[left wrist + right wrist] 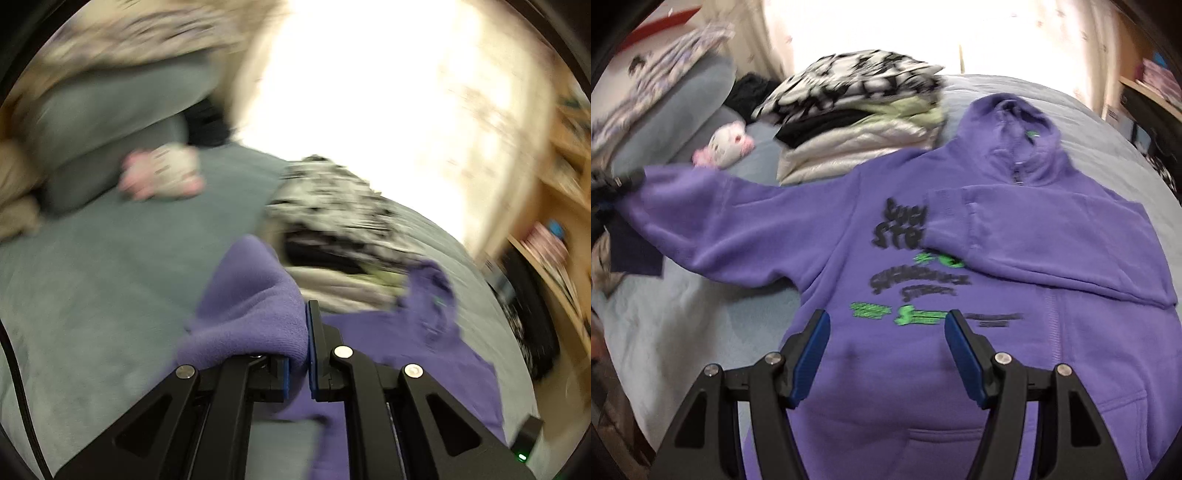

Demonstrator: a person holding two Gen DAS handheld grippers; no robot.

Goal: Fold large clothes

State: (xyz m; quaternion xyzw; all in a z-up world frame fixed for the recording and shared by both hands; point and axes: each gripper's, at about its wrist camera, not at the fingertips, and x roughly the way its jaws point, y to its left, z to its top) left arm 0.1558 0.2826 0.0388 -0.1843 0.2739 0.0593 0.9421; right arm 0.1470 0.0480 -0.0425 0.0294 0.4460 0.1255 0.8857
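While the left gripper (307,354) is clamping the purple hoodie's (923,369) outstretched sleeve (713,229), the empty right gripper (884,350) is hovering agape (second sleeve-fold, I'd judge), needing carrying across the chest.

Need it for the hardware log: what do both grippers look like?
Left gripper and right gripper match: black angular linkage arms, silver round pivot bolts, flat blue pads on the fingers. A thin black cable runs along the left wrist view's edge, and a small green light glows low right.
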